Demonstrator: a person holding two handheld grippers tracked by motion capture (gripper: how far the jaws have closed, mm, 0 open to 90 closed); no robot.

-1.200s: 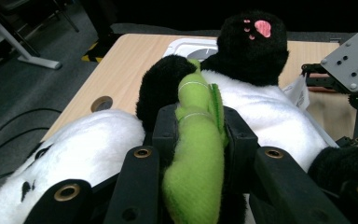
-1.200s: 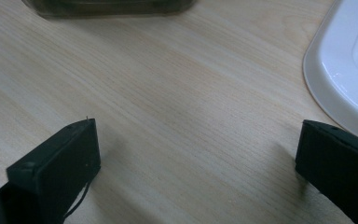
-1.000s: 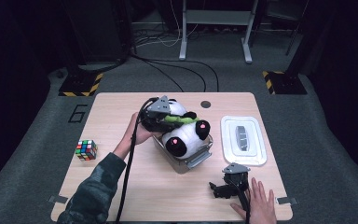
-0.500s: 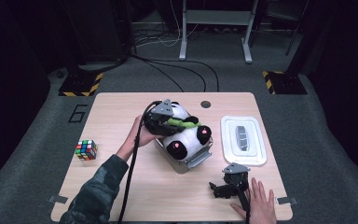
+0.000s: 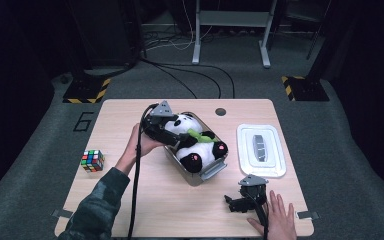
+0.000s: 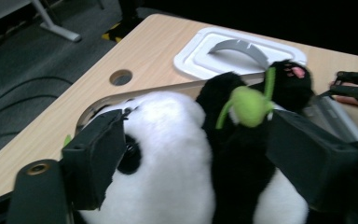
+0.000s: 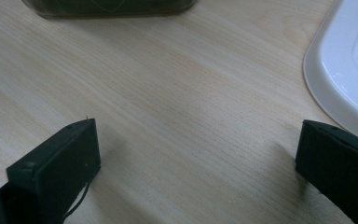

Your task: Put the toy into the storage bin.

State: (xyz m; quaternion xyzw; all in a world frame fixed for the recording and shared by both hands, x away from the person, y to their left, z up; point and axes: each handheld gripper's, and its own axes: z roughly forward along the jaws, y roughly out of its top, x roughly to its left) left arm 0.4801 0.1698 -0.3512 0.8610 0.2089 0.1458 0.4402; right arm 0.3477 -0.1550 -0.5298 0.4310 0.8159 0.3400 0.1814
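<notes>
left gripper (image 6: 191,154) has just been opening, jaws now loose around the plush panda (image 5: 195,145) lying in the metal tin (image 5: 211,172). right gripper (image 5: 242,199) rests released on the table (image 5: 180,210).

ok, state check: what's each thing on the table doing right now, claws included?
panda plush: lying in the container, green leaf on its chest.
metal container: open, lid off.
white lid: flat on the table, handle up, right of the container.
left claw: jaws have just been opening, spread around the plush, pads clear of it.
right claw: open, nothing between its jaws, resting on the table.
Rubik's cube: scrambled, untouched near the left edge.
</notes>
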